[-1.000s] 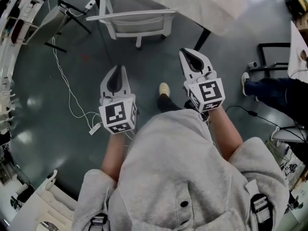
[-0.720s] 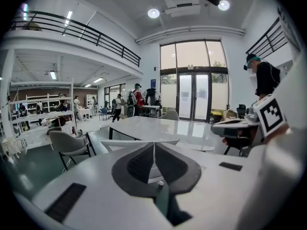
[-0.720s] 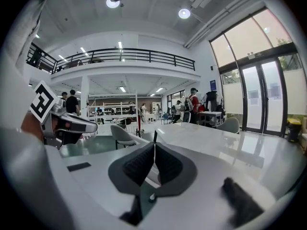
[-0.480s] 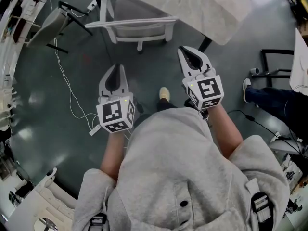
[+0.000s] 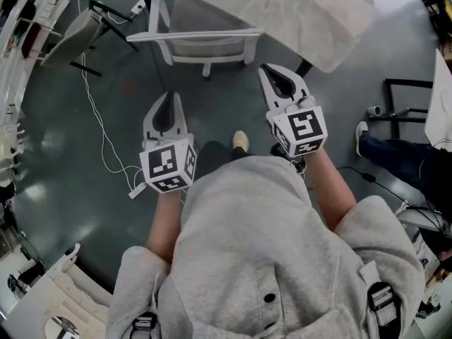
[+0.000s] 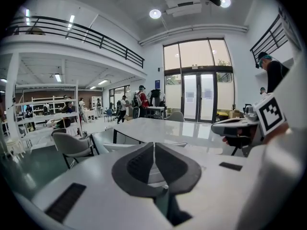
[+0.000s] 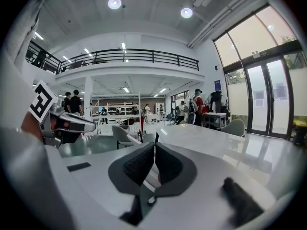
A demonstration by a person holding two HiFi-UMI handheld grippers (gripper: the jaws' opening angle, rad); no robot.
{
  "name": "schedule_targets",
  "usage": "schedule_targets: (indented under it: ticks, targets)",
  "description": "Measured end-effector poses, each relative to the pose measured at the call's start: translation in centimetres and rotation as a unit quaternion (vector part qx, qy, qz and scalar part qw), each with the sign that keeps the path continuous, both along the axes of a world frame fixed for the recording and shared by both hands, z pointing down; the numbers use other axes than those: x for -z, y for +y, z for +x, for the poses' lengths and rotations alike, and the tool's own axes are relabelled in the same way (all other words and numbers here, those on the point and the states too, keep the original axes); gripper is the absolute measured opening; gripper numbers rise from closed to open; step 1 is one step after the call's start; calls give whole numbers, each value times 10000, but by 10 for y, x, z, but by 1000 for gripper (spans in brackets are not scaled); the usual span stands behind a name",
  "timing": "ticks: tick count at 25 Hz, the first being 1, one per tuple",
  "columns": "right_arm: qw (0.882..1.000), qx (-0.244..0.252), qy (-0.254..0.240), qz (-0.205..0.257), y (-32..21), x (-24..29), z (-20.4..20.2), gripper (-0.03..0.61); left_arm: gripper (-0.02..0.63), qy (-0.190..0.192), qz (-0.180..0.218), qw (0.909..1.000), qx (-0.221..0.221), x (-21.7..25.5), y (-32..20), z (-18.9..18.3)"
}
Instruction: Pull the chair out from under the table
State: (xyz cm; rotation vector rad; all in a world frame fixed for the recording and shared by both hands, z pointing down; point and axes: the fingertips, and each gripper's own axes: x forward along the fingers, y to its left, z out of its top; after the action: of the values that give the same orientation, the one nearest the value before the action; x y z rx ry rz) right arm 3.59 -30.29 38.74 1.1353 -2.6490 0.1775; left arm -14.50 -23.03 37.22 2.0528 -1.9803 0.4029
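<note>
A white chair (image 5: pixel 201 39) with a pale seat stands tucked under the edge of the white marble-topped table (image 5: pixel 311 9) at the top of the head view. My left gripper (image 5: pixel 169 99) is shut and empty, hanging over the dark floor a short way before the chair's left side. Just short of the table's corner, my right gripper (image 5: pixel 270 73) is also shut with nothing in it. The left gripper view has the closed jaws (image 6: pixel 154 145) pointing at the chair's back (image 6: pixel 103 142) and the tabletop (image 6: pixel 163 128). In the right gripper view the pads (image 7: pixel 154 150) meet in front of the table (image 7: pixel 216 147).
A second grey chair (image 5: pixel 74 30) stands at the upper left, and a white cable (image 5: pixel 99 126) trails over the floor beside it. My foot (image 5: pixel 241 140) shows between the grippers. Another person's legs (image 5: pixel 395 154) are at the right. White furniture (image 5: pixel 49 299) fills the lower left.
Both grippers have moved forward towards the chair, and chair and table sit a little nearer in the head view. The jaws stayed shut.
</note>
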Motion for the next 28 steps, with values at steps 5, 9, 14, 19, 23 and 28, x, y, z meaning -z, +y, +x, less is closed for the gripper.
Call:
schedule_targets:
  ticks: [5, 9, 14, 19, 23, 28]
  targets:
    - [9999, 130, 59, 89, -2, 7, -3, 26, 21, 10, 62, 10000, -9, 7, -5, 1]
    - [9998, 157, 43, 82, -9, 9, -4, 26, 21, -25, 58, 10000, -50, 9, -13, 2]
    - [9998, 201, 80, -15, -17, 2, -10, 26, 21, 1, 0, 10000, -85, 8, -22, -2]
    - [9998, 156, 136, -80, -29, -5, -19, 26, 21, -26, -17, 9998, -190, 4, -39, -9]
    - [9997, 110, 162, -149, -43, -12, -31, 26, 21, -42, -33, 9996, -266, -3, -59, -20]
    - [9994, 23, 284, -213, -70, -18, -47, 26, 21, -42, -88, 9991, -402, -9, -93, -38]
